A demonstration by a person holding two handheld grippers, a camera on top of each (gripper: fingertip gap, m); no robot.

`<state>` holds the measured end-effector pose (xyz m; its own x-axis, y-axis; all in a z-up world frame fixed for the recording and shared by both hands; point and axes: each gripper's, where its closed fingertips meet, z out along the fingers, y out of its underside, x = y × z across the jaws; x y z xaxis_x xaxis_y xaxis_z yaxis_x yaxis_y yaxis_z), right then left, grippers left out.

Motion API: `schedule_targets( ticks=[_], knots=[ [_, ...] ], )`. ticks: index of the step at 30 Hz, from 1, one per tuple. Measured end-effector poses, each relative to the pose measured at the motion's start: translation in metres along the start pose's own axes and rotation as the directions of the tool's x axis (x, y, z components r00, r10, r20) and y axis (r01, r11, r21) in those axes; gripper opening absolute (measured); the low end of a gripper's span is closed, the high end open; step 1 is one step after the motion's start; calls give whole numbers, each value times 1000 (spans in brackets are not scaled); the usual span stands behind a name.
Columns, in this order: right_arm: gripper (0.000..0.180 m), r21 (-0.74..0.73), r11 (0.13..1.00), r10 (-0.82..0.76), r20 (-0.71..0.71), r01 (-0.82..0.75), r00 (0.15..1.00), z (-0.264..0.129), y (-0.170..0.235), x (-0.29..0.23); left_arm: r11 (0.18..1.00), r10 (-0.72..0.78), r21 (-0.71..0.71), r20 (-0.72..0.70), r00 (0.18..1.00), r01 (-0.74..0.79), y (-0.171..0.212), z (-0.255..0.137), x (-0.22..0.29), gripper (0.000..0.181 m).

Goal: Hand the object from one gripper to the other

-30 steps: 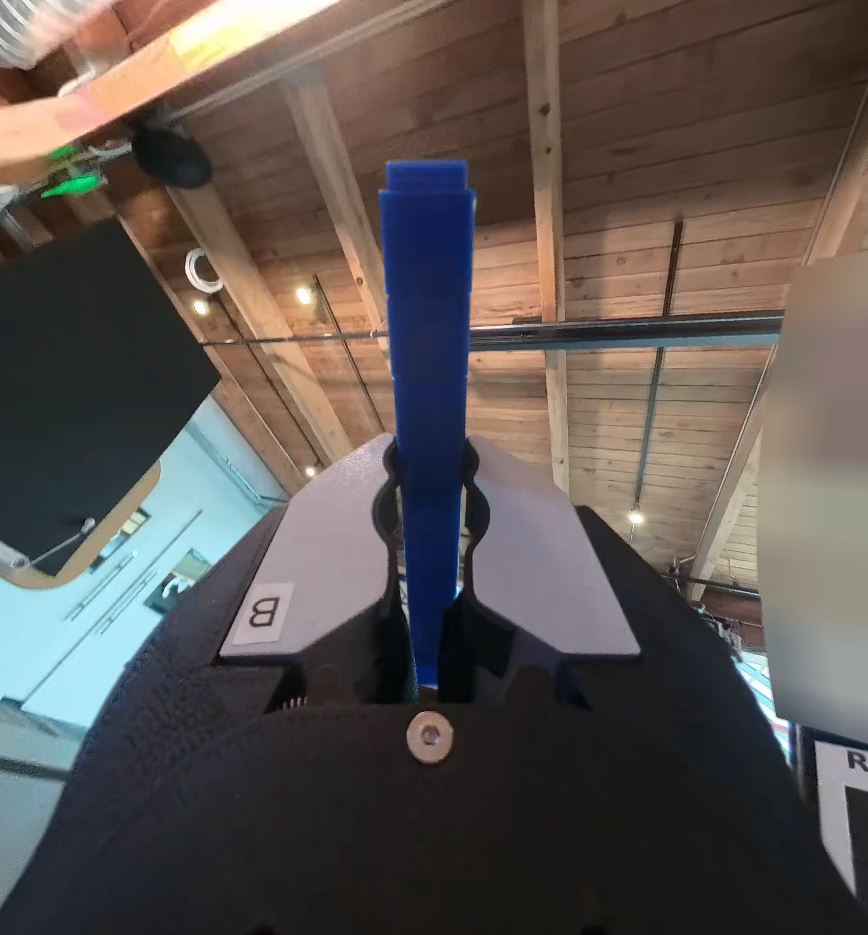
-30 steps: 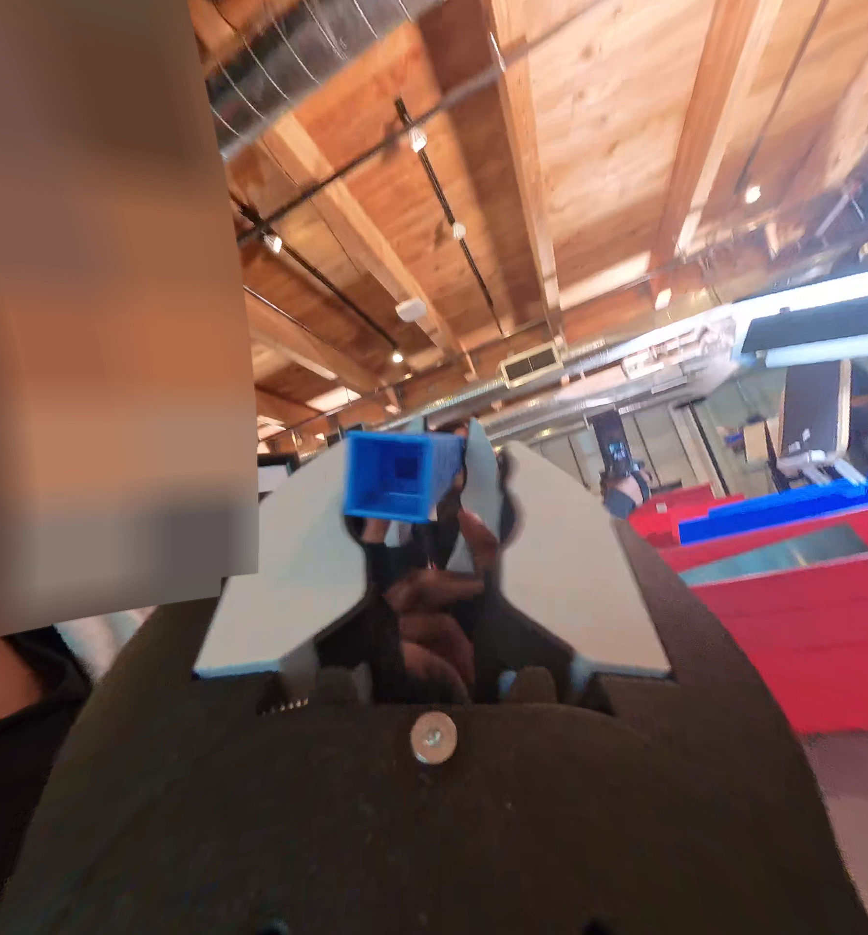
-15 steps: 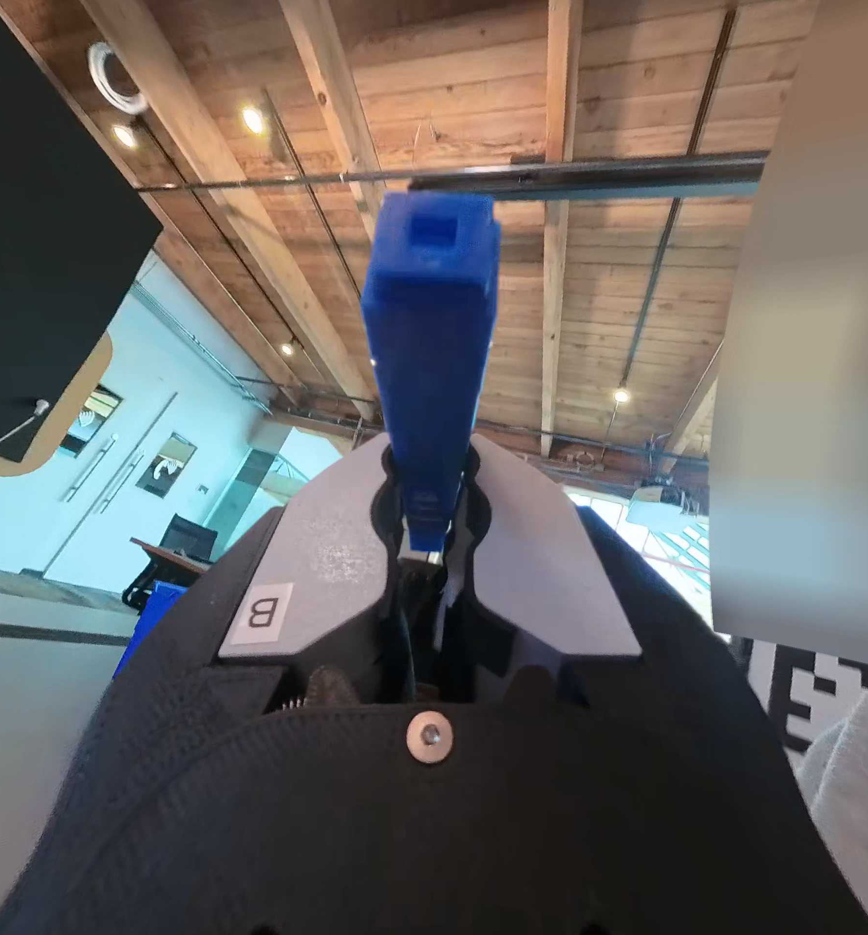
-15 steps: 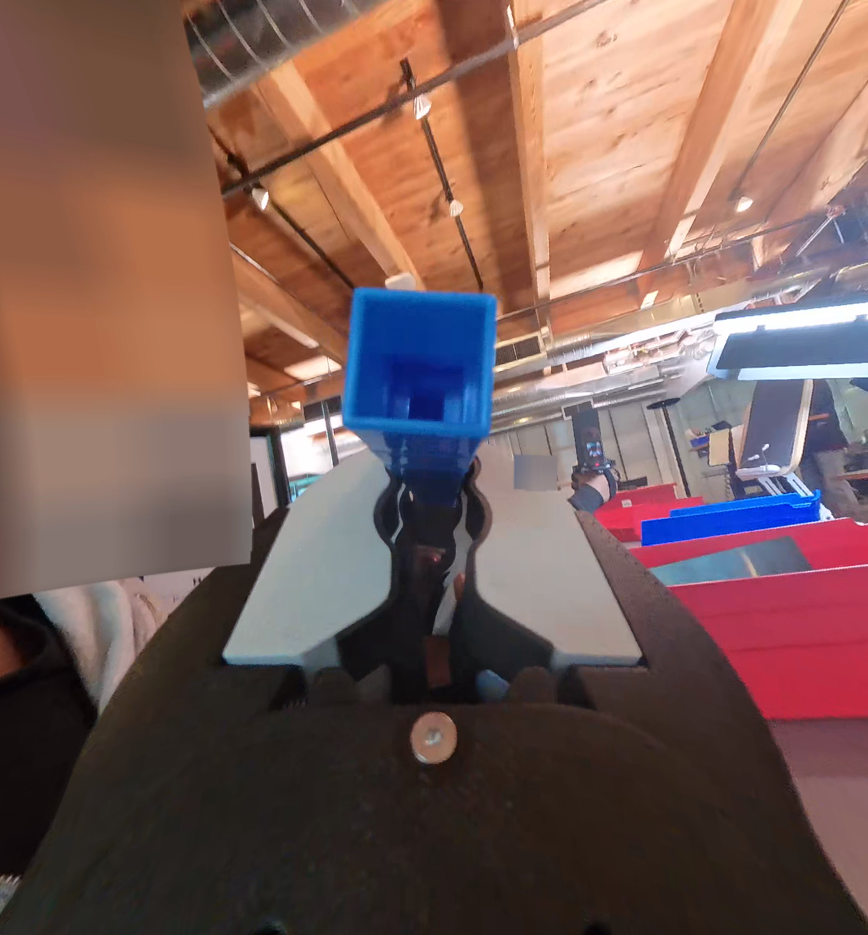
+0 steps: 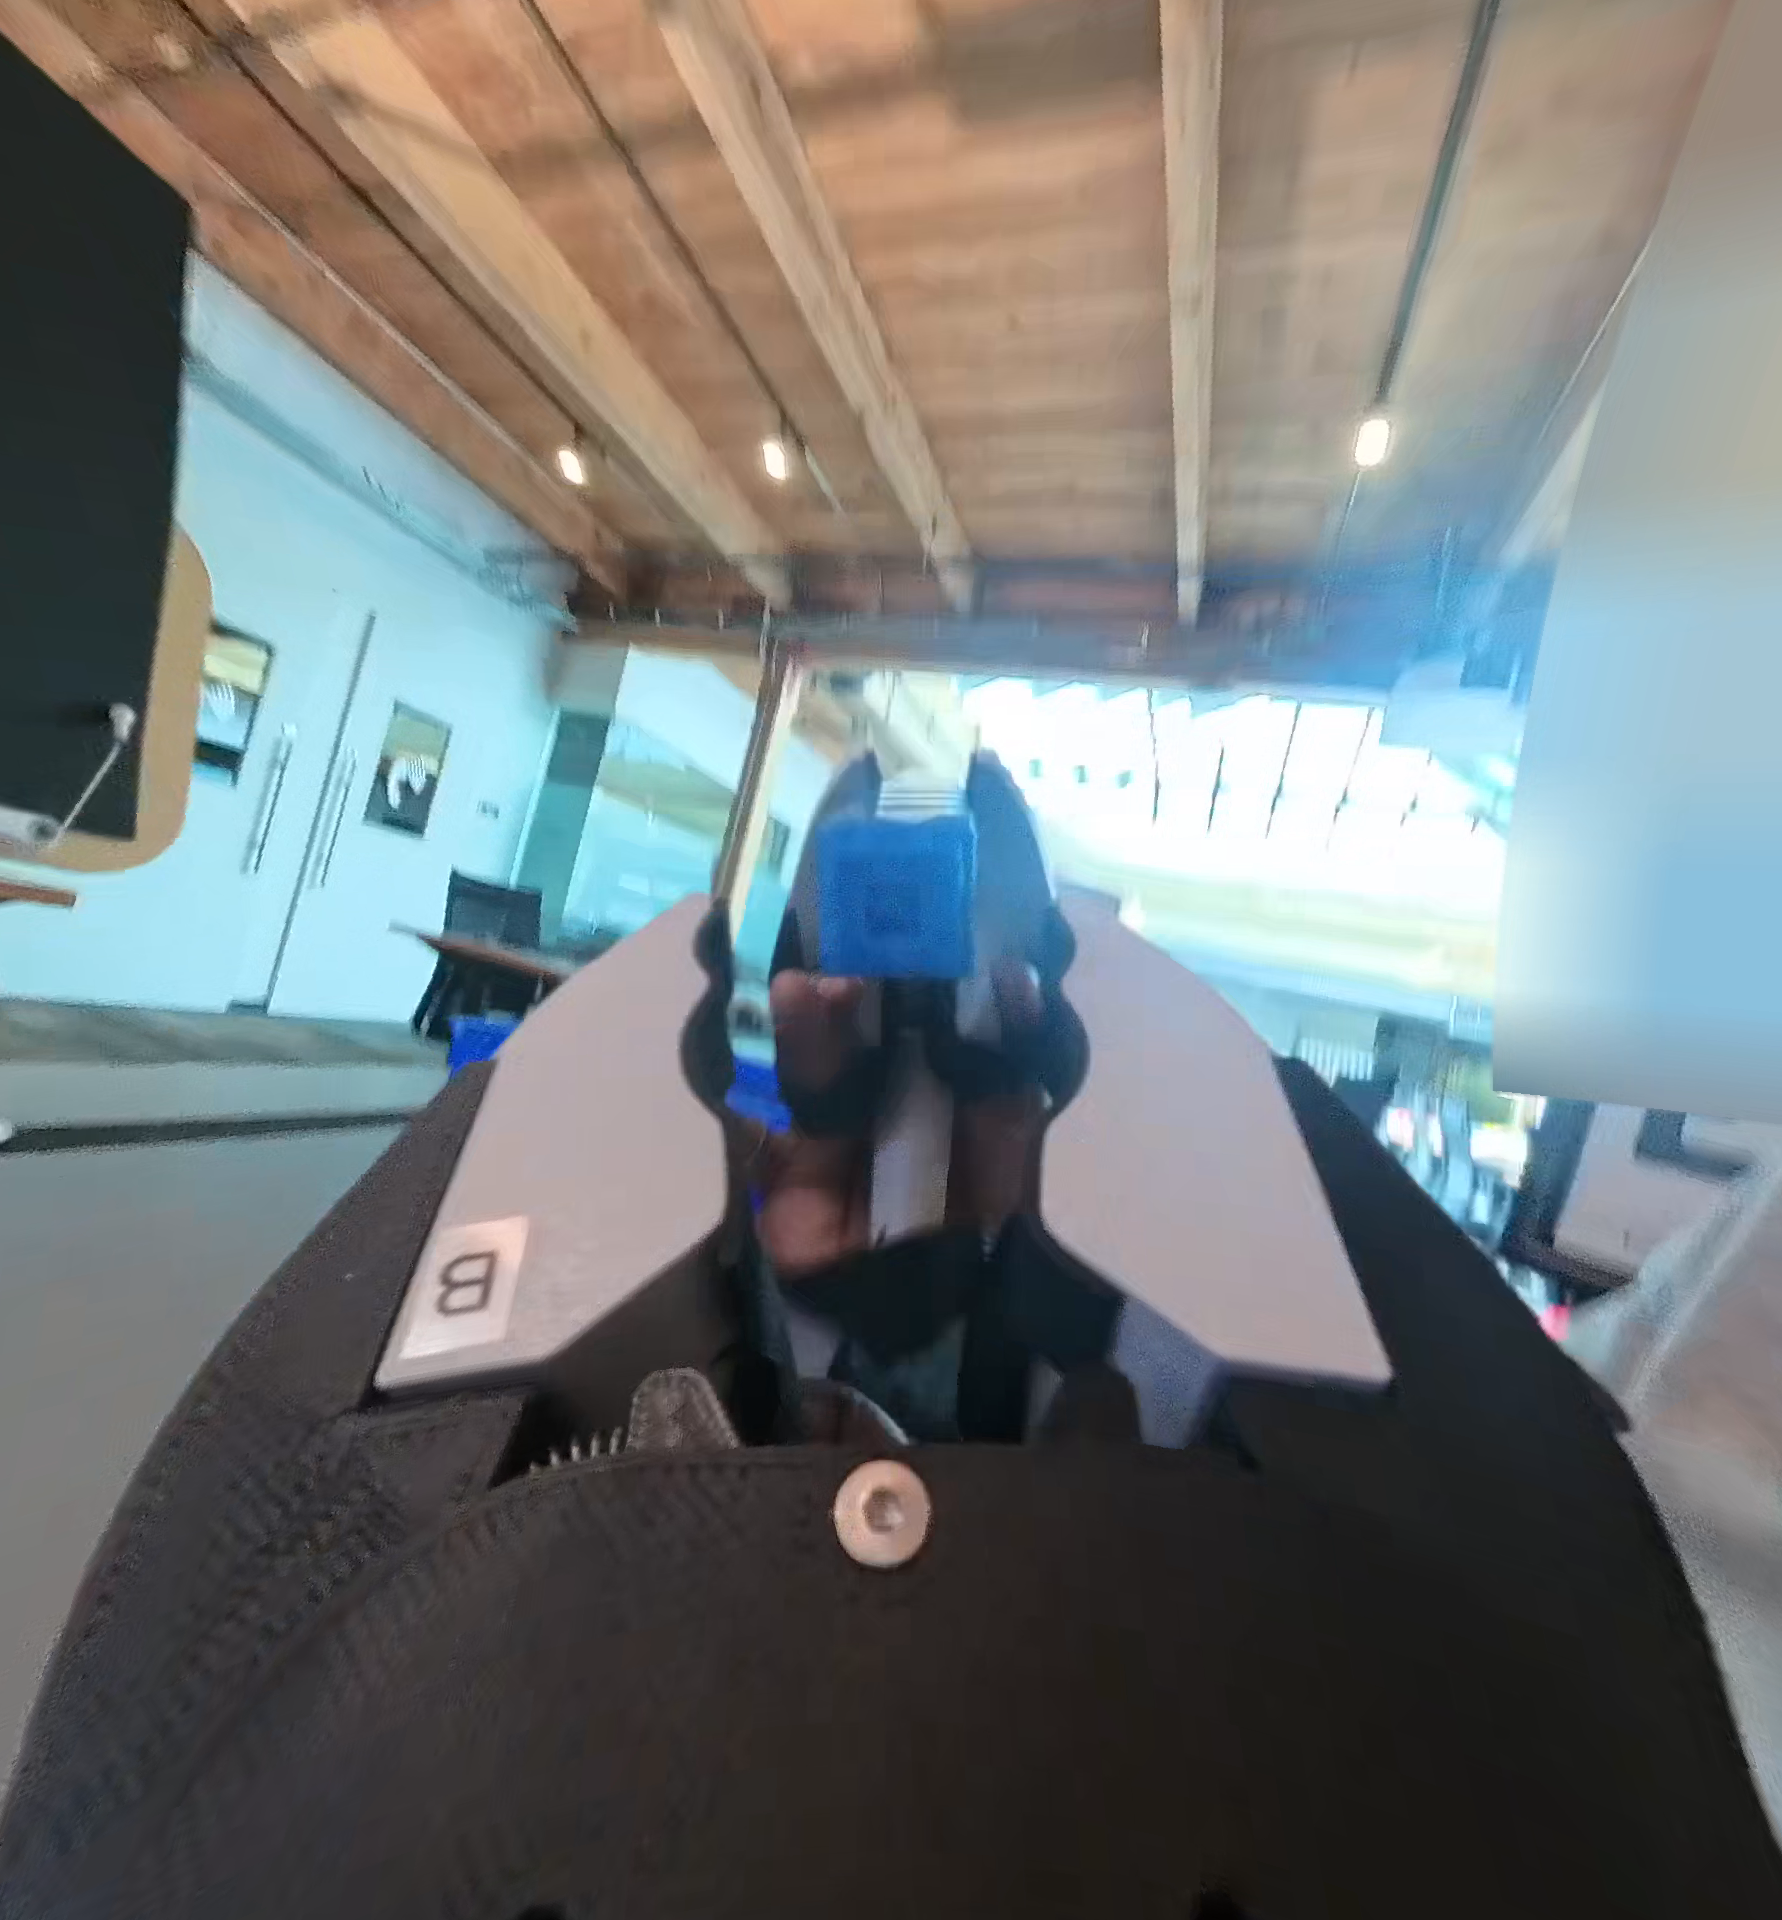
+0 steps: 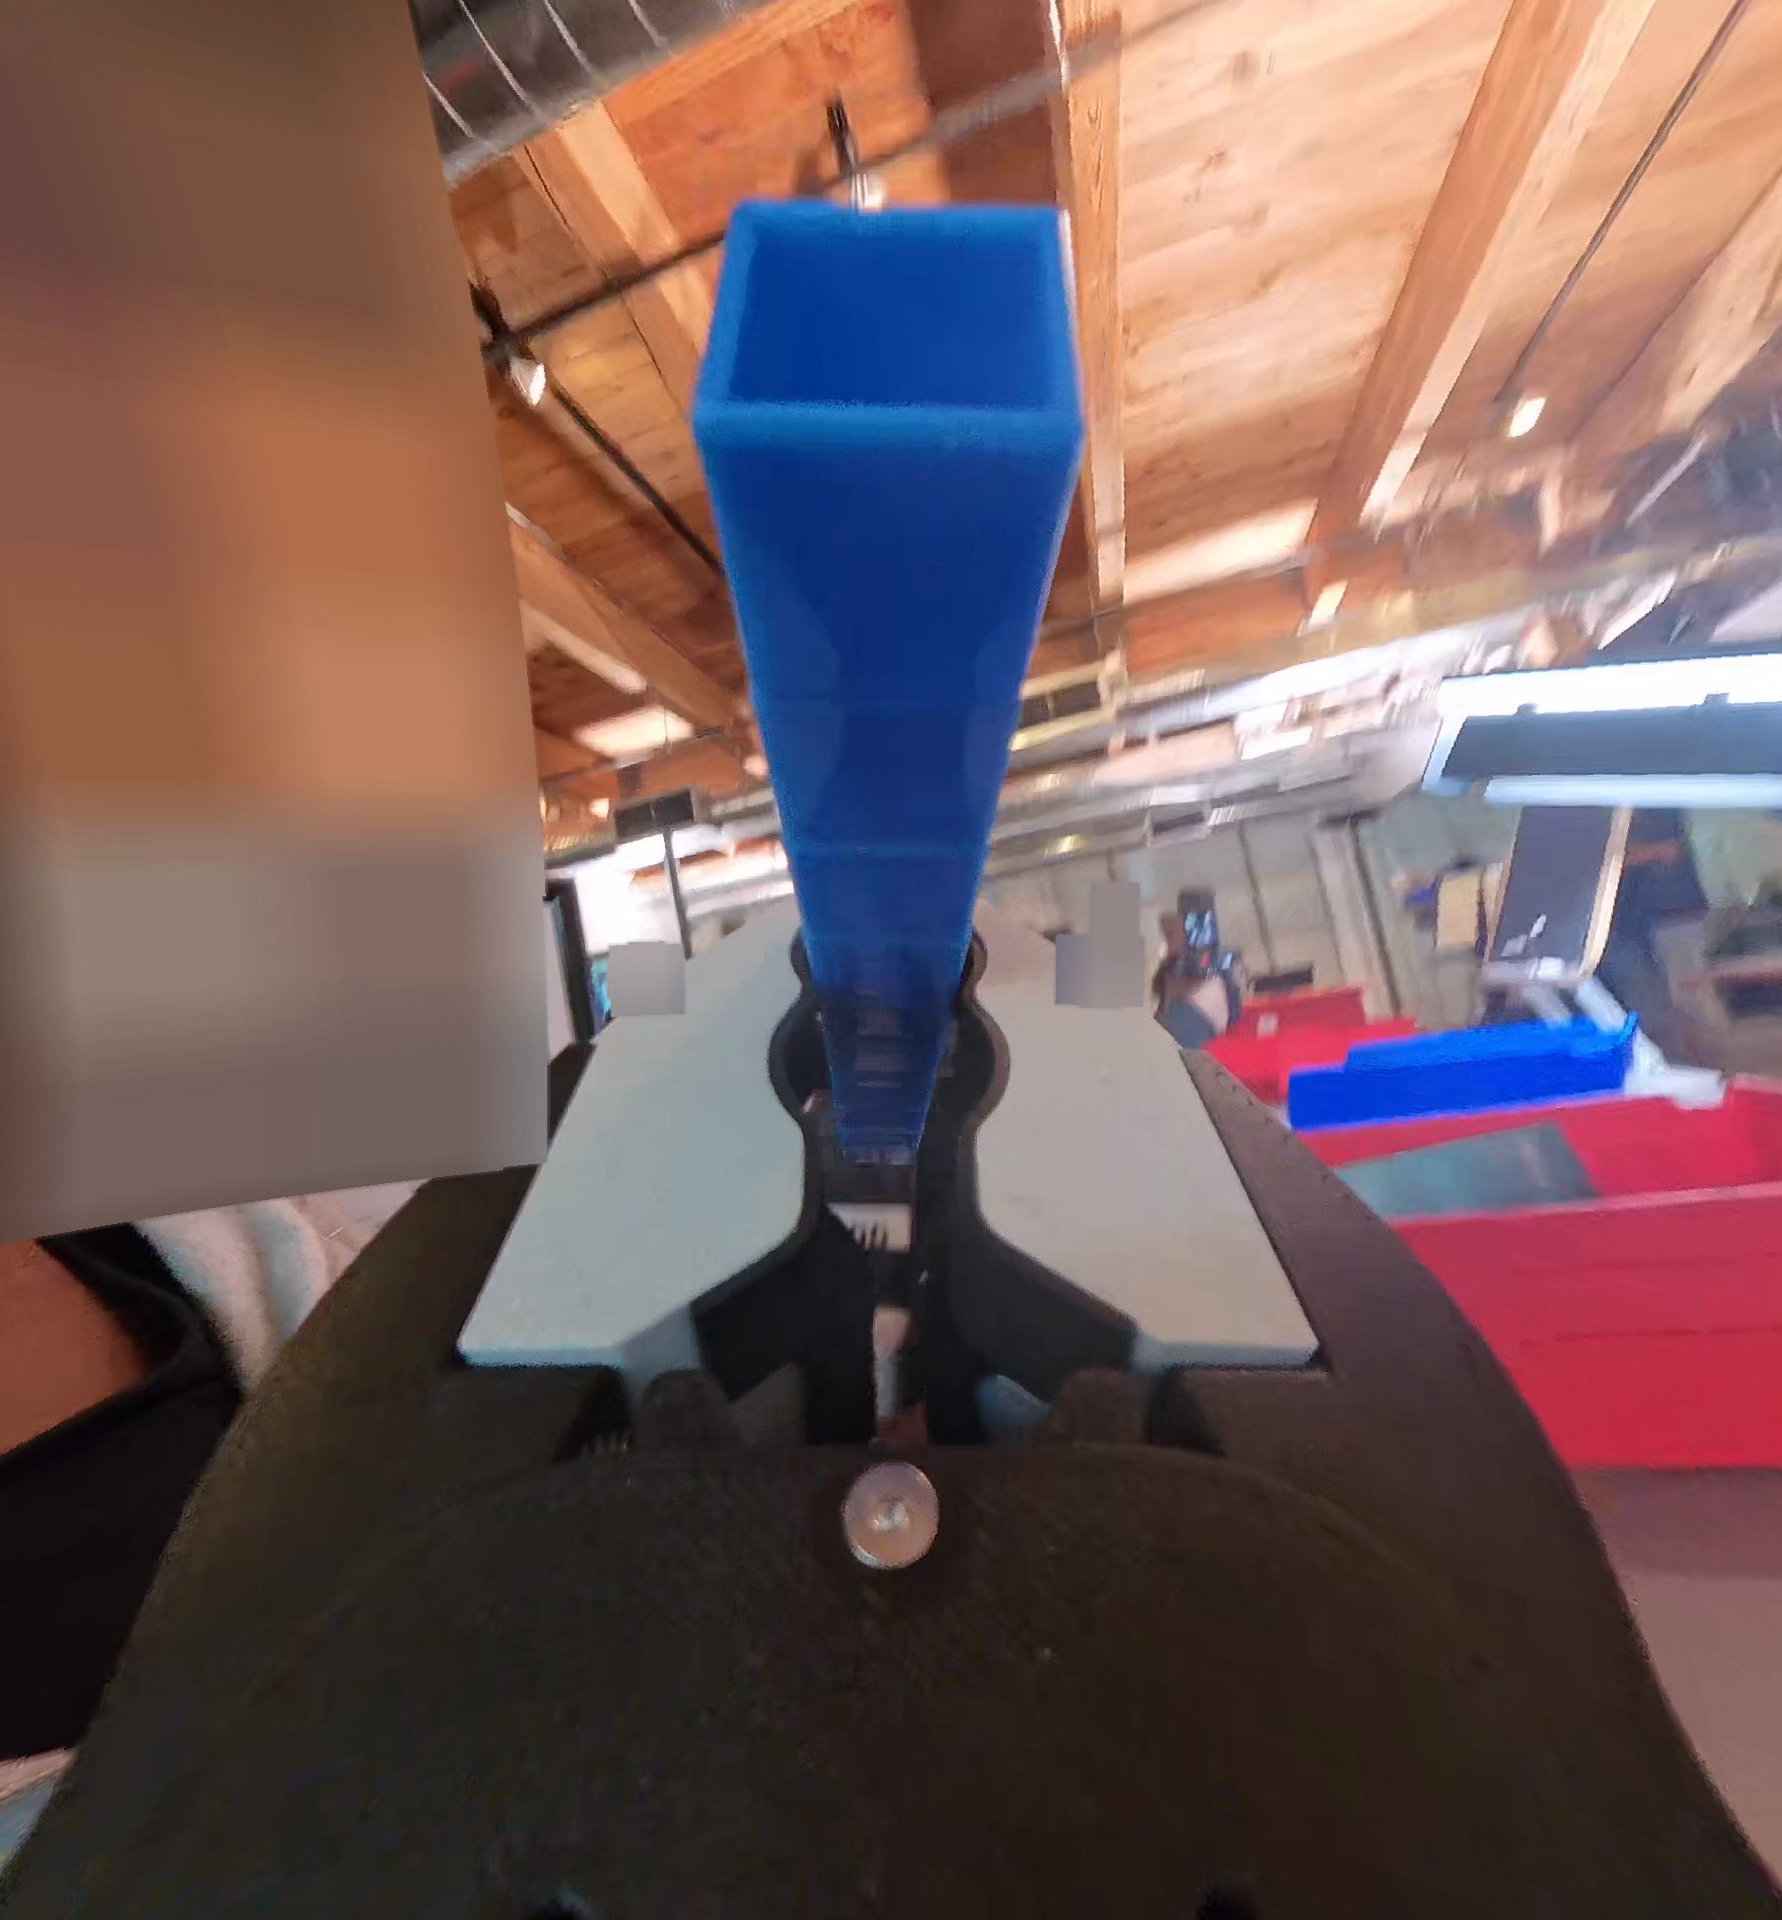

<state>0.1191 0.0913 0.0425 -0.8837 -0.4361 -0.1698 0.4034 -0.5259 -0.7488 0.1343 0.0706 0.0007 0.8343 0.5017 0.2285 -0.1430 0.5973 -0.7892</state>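
Right wrist view: right gripper pinches blue square tube; left gripper spread, tube clear of its fingers.

The left gripper is showing a rounded black housing of grainy printed plastic, with a silver hex-socket screw sitting at its middle. Just above that screw, two flat grey fingers are tapering forward, their inner edges lined with scalloped black pads; a small white sticker is lying on one grey plate, up and to the left of the screw. The right gripper is wearing the same black shell, paler grey fingers and a matching screw. Left of that screw, the person is wearing a light grey sleeve over dark fabric.
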Motion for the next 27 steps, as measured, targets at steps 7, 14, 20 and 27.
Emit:
schedule_targets(
  ticks=[7, 14, 20, 27],
  knots=[
    [22, -537, 843, 14, 20, -2, 1000, -11, 52, -3, 850, 34, -524, -54, 998, -58, 17, -33, 5, 63],
    [22, -575, 818, 18, 55, 16, 998, -8, 71, -10, 829, 45, -552, -86, 995, -85, 48, -19, 10, 22],
    [23, -504, 862, -55, 34, 64, 998, -3, 64, -3, 925, -43, -379, -53, 998, 20, 38, -14, 8, 22],
    [26, -435, 899, -55, 23, 59, 998, -1, 51, -2, 909, -63, -415, -66, 996, 30, 50, -21, 9, 22]
  ],
)
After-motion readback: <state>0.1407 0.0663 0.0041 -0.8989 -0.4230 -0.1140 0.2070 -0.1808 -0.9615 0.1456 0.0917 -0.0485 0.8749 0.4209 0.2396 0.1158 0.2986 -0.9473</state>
